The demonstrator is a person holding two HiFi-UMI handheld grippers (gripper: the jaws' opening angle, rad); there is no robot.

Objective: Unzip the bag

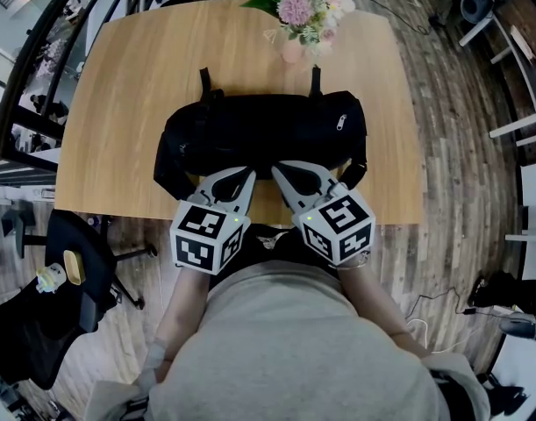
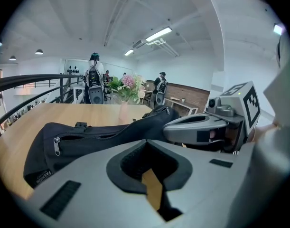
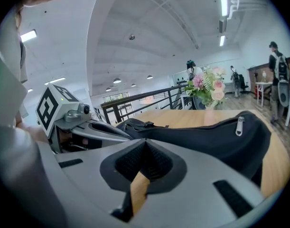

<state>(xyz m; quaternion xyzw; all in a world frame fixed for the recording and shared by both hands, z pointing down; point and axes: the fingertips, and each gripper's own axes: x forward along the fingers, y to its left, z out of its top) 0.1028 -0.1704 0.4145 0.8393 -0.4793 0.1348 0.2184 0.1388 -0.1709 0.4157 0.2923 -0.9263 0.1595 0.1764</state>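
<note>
On the wooden table [image 1: 118,103], a black bag [image 1: 263,134] lies crosswise near the person's edge, with a vase of flowers [image 1: 307,11] just behind it. The left gripper [image 1: 248,174] and right gripper [image 1: 278,168] sit side by side at the bag's near side, tips close to each other. Both pairs of jaws are pressed together, nothing pinched between them. A silver zipper pull [image 1: 341,122] shows towards the bag's right end, well apart from both grippers.

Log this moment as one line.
phase: pre-unzip | bag: looks zipped, on table | left gripper: shut, empty | right gripper: shut, empty | tips by bag's near side
</note>
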